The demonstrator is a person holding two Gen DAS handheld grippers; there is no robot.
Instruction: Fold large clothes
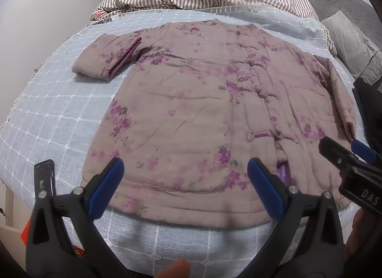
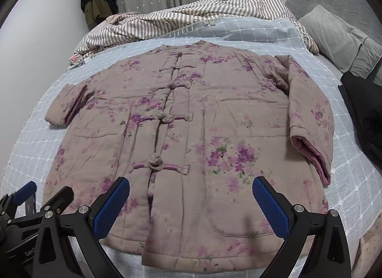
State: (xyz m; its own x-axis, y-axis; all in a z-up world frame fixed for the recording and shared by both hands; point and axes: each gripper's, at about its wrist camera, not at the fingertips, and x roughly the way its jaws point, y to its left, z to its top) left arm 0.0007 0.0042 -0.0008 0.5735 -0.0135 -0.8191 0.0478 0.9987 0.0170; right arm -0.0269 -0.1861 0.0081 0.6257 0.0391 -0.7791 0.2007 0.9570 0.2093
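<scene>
Hovered wide open and empty over the hem: left gripper (image 1: 186, 187), right gripper (image 2: 191, 206). Lay flat, buttoned, on the blue checked bedspread (image 2: 31, 149): floral padded jacket (image 2: 191, 134).

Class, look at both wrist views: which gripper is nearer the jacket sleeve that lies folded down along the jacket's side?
Right. The right gripper hovers over the hem close to that sleeve; the left gripper hovers over the hem's opposite half, beyond the jacket front closure. Both jaws are open.

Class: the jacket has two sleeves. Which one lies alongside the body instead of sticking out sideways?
The right sleeve: it runs down beside the jacket, cuff toward the hem. The left sleeve juts outward.
</scene>
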